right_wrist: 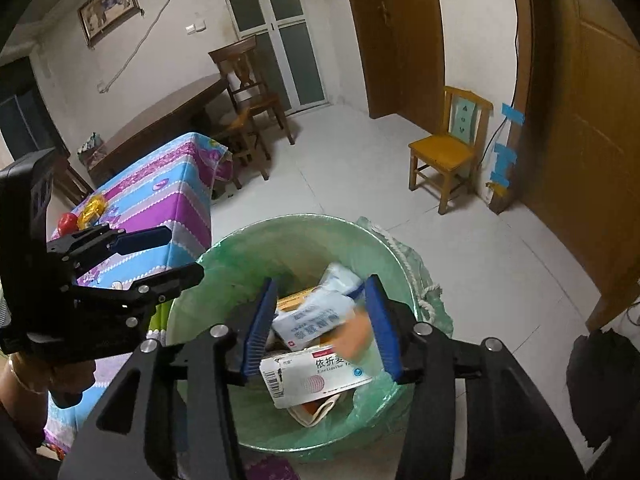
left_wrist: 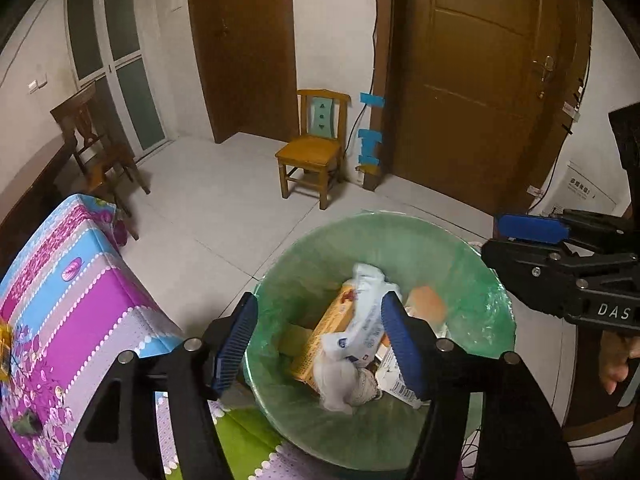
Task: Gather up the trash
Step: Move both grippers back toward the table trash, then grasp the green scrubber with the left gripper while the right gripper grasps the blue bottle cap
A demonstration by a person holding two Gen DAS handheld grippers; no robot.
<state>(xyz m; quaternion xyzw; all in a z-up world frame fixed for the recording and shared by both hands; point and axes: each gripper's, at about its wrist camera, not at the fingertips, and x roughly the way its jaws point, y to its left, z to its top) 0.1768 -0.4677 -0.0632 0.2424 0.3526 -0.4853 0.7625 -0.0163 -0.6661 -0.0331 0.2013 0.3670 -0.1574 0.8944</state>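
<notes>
left gripper point(left_wrist: 320, 344): jaws apart over the bin, nothing between the pads.
right gripper point(right_wrist: 326, 328): jaws apart too, over the same bin; an orange blur point(right_wrist: 354, 334) sits just by its right pad, probably a scrap dropping, though the smear is too soft to be sure.
bin point(right_wrist: 240, 248): round, lined with a thin green bag, mouth open upward, standing on the floor beside the table.
contents: a white pill box point(right_wrist: 316, 374) on top, a yellow carton point(left_wrist: 328, 340) leaning on edge, soft white packets point(left_wrist: 364, 312) and crumpled paper point(left_wrist: 340, 384) lower down.
handling: all light stuff; the boxes are stiff card and would take a pinch across their thin sides, while the packets are limp and slick (grab a bunched fold, not a flat face). The bag film looks tear-prone, so pads should stay off the rim.
table point(right_wrist: 176, 200): patterned cloth, still carrying a gold wrapper point(right_wrist: 90, 210) and a red ball point(right_wrist: 66, 224), likely the next pickings.
chair point(left_wrist: 312, 148): well beyond, against the wall.
</notes>
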